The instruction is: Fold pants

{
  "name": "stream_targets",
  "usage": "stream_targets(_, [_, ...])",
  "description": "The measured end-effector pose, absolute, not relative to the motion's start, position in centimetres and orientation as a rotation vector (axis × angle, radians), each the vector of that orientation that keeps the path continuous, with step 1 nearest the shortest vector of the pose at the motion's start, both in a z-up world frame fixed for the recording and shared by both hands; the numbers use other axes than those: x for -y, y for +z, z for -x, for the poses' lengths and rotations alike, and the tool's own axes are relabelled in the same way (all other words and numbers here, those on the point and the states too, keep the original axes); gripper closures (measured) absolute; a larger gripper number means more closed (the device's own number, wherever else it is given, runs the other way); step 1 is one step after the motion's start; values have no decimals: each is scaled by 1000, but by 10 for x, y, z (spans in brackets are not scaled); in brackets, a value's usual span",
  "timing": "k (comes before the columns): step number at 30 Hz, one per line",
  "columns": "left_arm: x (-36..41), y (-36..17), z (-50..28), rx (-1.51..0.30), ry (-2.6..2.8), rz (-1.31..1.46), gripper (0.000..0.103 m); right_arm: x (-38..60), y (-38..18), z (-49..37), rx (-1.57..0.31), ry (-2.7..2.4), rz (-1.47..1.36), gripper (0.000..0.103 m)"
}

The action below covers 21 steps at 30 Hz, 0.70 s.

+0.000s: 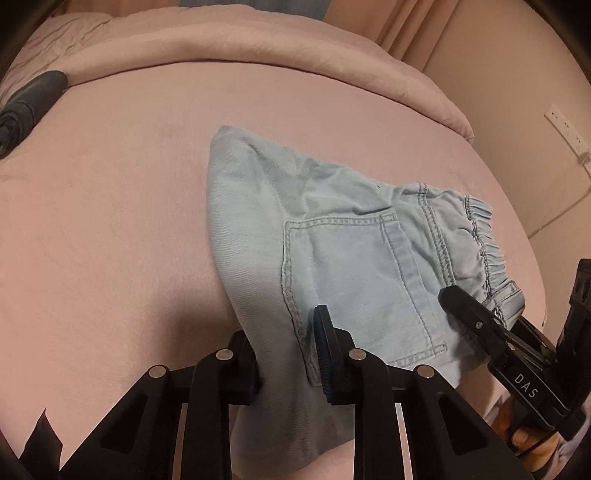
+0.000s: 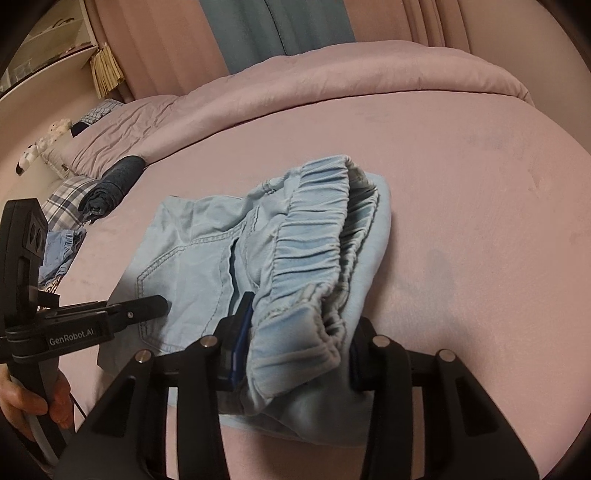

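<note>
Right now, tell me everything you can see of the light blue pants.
The light blue pants look like soft, pale denim, with contrast stitching, a back pocket and a gathered elastic waistband. They lie partly folded on the pink bedsheet, the near edge lifted. The left gripper is closed on the fabric beside the pocket; the right gripper is closed on the bunched waistband end.

pink bed sheet point(image 2: 461, 192) spread flat | rumpled pink quilt point(image 2: 332, 77) bunched along the far edge | dark blue rolled garment point(image 2: 114, 181) at the quilt's edge | plaid pillow point(image 2: 64, 201) beside it | blue curtain point(image 2: 273, 29) behind the bed | white wall socket strip point(image 1: 567, 129)
</note>
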<state>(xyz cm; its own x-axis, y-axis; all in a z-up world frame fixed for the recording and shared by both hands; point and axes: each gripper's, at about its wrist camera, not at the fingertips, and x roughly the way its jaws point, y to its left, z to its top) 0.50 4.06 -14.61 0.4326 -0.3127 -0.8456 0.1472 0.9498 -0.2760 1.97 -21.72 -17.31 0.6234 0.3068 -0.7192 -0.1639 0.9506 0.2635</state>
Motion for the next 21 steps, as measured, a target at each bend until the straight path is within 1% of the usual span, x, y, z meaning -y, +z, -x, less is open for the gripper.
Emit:
stream_targets(11, [-32,-139,3,-1045,-295,142,80,207,-160,-4,-818,265,-145,65])
stream_targets(21, [-27,-135,0,-1038,-284,168,80,201,-152,6,-793,287,-138,66])
